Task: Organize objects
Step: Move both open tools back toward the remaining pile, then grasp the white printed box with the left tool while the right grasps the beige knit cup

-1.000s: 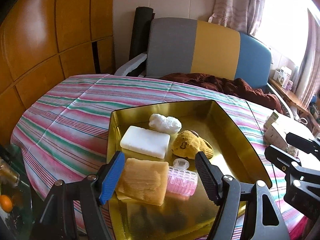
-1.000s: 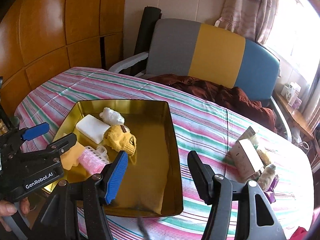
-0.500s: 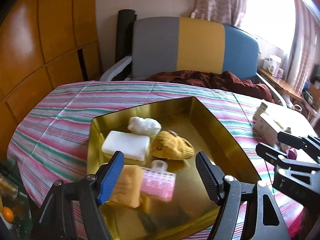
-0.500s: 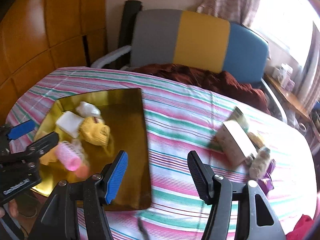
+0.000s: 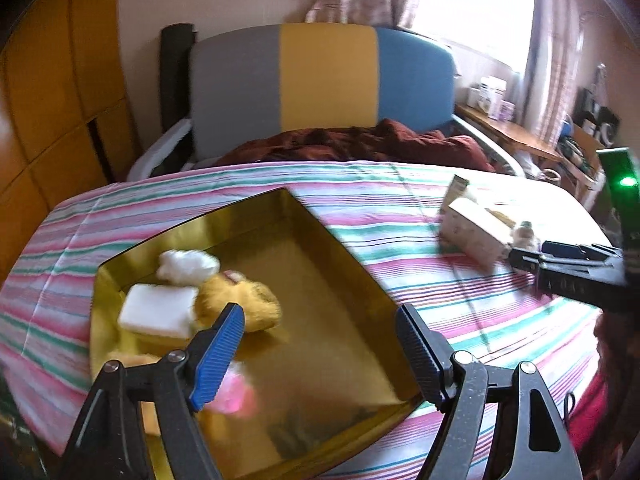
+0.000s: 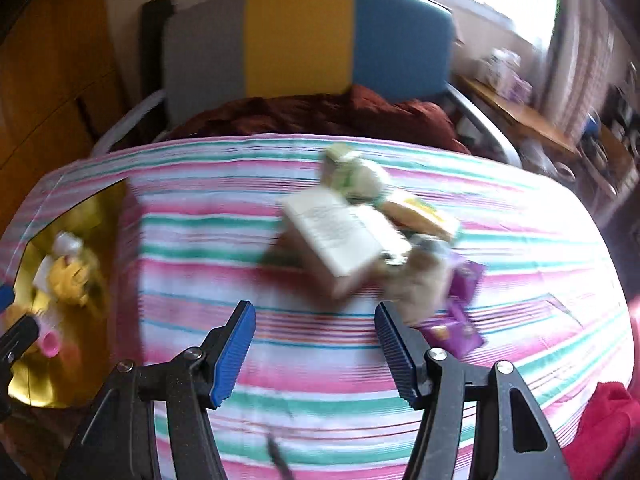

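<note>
Both tools empty. My left gripper (image 5: 320,336) is spread wide above the shallow gold metal tray (image 5: 352,264); my right gripper (image 6: 314,340) is equally wide, pointed at the loose pile on the pink-and-green striped tablecloth (image 6: 240,240).

Nearest item in the pile: a cream rectangular cardboard carton (image 6: 332,240), lying tilted, one end resting against the clutter behind it. Touching it on the right is a small grey-beige plush toy (image 6: 420,276), then a purple foil packet (image 6: 460,320). View is motion-blurred, so fine detail is unreliable.

Handling estimate:
- Carton: probably light, stiff-walled, slightly crushable. Grip across the narrow width at mid-length, moderate squeeze.
- Plush: soft, compresses, unlikely to slip.
- Packet: thin, possibly slick; pinch an edge.

Tray already holds a white foam block (image 5: 156,312), a yellow plush (image 5: 240,300) and a white fluffy lump (image 5: 188,266).
</note>
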A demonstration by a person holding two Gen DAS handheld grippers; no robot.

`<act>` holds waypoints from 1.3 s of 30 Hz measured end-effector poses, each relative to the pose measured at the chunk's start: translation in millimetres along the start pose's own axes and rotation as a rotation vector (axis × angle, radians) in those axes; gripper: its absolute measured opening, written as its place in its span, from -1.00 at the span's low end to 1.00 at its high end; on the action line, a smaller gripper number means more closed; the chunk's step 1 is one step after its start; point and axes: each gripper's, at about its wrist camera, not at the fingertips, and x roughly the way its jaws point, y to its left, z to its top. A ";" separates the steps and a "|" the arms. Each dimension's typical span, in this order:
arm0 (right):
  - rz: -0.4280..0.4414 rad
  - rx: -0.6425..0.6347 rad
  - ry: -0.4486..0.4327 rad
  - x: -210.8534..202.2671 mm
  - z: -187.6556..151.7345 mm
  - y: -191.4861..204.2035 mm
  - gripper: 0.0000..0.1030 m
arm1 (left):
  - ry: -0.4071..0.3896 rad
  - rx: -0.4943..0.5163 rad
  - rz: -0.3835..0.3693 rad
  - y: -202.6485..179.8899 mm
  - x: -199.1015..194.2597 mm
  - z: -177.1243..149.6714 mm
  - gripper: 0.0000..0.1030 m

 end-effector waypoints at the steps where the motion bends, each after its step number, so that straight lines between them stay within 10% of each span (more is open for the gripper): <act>1: -0.010 0.023 0.003 2.0 3.0 -11.9 0.22 | -0.002 0.007 -0.009 -4.3 0.1 1.9 0.55; 13: 0.033 0.424 0.023 40.0 19.3 -143.2 0.23 | 0.031 0.118 -0.165 -89.6 32.4 48.6 0.76; 18: 0.084 0.485 0.020 39.0 17.0 -152.2 0.48 | 0.108 0.093 -0.216 -118.1 66.7 65.2 0.88; 39: 0.176 0.589 0.016 34.8 11.6 -170.7 0.52 | 0.359 -0.216 -0.184 -171.4 206.6 117.0 0.95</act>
